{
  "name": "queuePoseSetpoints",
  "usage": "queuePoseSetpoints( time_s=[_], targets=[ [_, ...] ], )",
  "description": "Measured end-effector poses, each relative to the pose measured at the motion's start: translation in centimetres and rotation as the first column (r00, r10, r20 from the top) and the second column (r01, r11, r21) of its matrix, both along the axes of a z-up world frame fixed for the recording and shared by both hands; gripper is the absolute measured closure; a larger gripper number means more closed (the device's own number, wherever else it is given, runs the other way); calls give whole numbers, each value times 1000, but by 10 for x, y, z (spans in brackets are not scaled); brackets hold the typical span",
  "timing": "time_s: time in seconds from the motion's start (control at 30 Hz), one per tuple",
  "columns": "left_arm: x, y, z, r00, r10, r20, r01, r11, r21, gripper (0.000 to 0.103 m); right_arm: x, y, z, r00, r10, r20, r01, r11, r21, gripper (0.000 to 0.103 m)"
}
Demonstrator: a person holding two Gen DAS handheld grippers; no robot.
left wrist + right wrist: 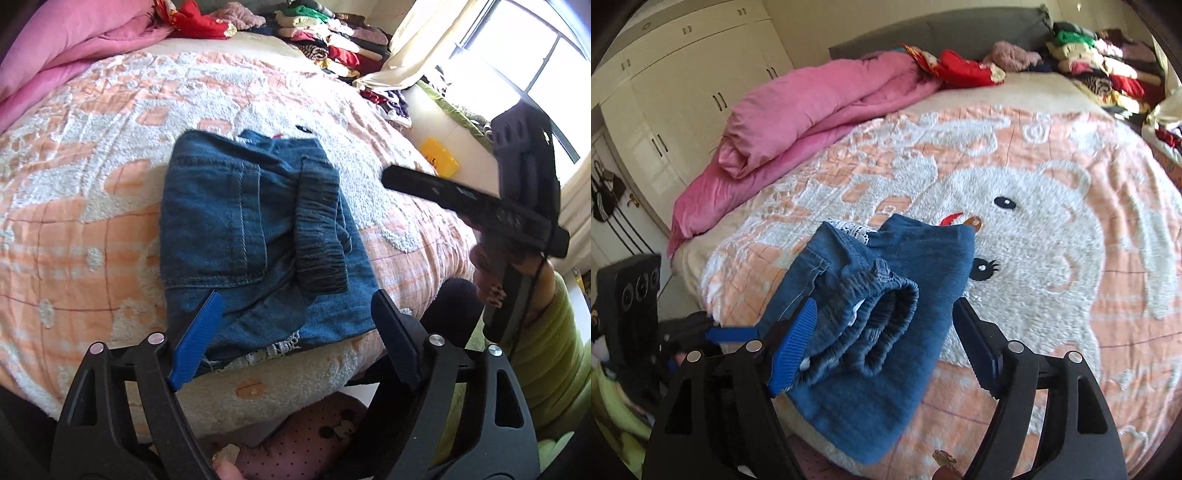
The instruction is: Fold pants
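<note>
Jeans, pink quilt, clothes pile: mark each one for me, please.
jeans [218, 221], left wrist view, on the back pocket panel.
pink quilt [798, 122], right wrist view, on the upper fold of the bundle.
clothes pile [1100, 62], right wrist view, on the folded stack at the bed's far corner.

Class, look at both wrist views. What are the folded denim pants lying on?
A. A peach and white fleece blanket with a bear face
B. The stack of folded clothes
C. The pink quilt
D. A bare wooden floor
A: the folded denim pants rest on the peach and white bear blanket, apart from the pink quilt.
</note>
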State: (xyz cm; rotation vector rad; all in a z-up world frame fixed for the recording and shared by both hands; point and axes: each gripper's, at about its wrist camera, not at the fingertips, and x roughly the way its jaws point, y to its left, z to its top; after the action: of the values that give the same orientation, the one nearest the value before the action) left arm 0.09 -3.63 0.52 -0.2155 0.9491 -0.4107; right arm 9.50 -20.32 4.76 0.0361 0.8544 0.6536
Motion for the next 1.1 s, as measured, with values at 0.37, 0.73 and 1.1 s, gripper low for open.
queuePoseSetpoints(
  time_s=[0.37, 0.73, 1.1],
  targets=[
    [42, 59, 14, 988, 153, 24, -154, 987, 35, 53, -73, 49, 5, 955, 283, 92, -264, 948, -177, 28],
    [81, 29, -13, 997, 47, -61, -44, 997, 62, 72, -100, 142, -33, 792, 597, 129, -495, 752, -435, 67],
    [88, 29, -25, 996, 54, -73, -48, 996, 79, 72, -84, 144, -43, 760, 647, 62, -580, 718, -384, 99]
  ],
)
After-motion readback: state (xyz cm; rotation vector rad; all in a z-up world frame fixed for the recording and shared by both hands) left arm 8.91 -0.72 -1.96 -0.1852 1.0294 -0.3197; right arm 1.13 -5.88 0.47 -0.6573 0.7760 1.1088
